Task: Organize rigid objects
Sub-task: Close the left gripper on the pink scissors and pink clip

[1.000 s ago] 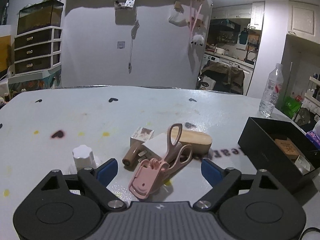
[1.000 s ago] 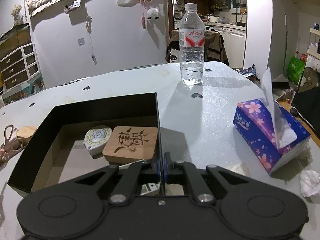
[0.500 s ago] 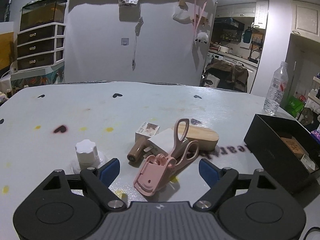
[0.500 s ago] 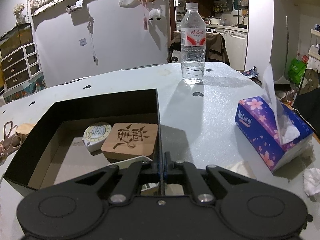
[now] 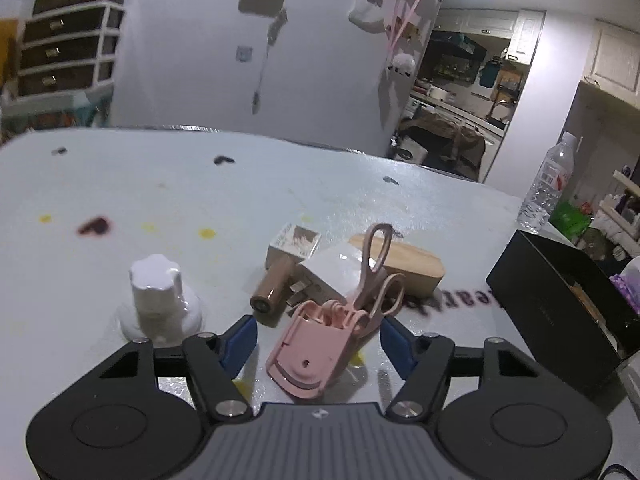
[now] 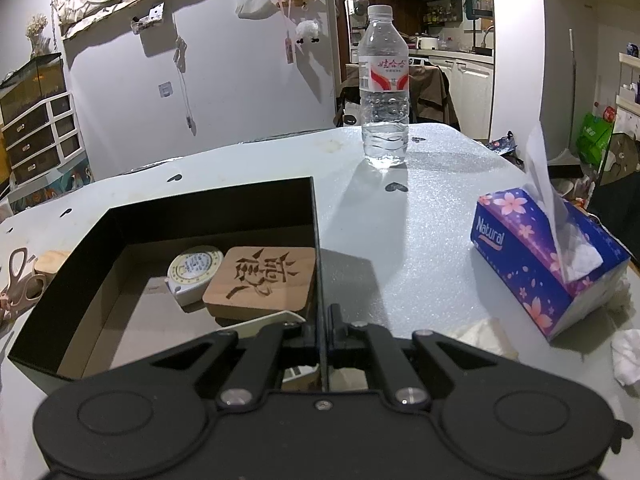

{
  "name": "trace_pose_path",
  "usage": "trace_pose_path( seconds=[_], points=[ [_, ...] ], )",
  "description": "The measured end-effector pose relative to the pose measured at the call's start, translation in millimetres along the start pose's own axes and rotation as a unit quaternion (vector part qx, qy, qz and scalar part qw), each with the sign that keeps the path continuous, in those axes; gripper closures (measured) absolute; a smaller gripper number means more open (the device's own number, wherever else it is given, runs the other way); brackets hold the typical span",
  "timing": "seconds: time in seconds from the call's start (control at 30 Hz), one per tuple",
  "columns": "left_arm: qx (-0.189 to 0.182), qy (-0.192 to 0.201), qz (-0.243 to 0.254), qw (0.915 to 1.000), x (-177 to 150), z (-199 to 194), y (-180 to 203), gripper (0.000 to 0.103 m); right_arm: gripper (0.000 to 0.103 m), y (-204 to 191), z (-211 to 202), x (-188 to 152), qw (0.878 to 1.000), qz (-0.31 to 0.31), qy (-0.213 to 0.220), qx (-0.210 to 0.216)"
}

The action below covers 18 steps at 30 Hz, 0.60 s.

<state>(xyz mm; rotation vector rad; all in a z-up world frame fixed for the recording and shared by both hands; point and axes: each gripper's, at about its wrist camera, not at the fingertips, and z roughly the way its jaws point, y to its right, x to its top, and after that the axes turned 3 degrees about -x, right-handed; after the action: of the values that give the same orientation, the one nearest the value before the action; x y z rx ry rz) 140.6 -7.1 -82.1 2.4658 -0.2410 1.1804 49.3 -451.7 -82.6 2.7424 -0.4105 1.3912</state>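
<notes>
Closer now and lower than a second ago – left hand-held gripper (image 5: 318,338), jaws just been closing, blue pads (image 5: 239,338) flanking the pink eyelash curler (image 5: 316,354) yet not pressing on it. Step in hand, by the look of it: grasping the curler from the pile on the worktop (image 5: 160,200). Next calls for closing fully, then lifting clear of the scissors (image 5: 374,276) leaning against it. Right hand-held gripper (image 6: 322,320) clamped on the wall of the black box (image 6: 312,240) – steadying it. Plenty of bare room left of the wooden coaster (image 6: 260,280) inside.
</notes>
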Motion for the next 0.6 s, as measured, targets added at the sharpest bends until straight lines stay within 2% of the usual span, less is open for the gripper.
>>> trace_pose_path(
  seconds=[0.2, 0.3, 0.33, 0.6],
  points=[
    [-0.050, -0.010, -0.025, 0.9984, 3, 2, -4, 0.038, 0.099, 0, 0, 0, 1.000, 0.000, 0.000, 0.000],
    [-0.048, -0.015, -0.008, 0.9987, -3, 2, 7, 0.056, 0.099, 0, 0, 0, 1.000, 0.000, 0.000, 0.000],
    [-0.045, -0.013, -0.005, 0.9989, -4, 2, 9, 0.058, 0.099, 0, 0, 0, 1.000, 0.000, 0.000, 0.000],
    [-0.054, -0.013, 0.005, 0.9984, 3, 16, 10, 0.057, 0.099, 0, 1, 0, 1.000, 0.000, 0.002, 0.000]
  ],
)
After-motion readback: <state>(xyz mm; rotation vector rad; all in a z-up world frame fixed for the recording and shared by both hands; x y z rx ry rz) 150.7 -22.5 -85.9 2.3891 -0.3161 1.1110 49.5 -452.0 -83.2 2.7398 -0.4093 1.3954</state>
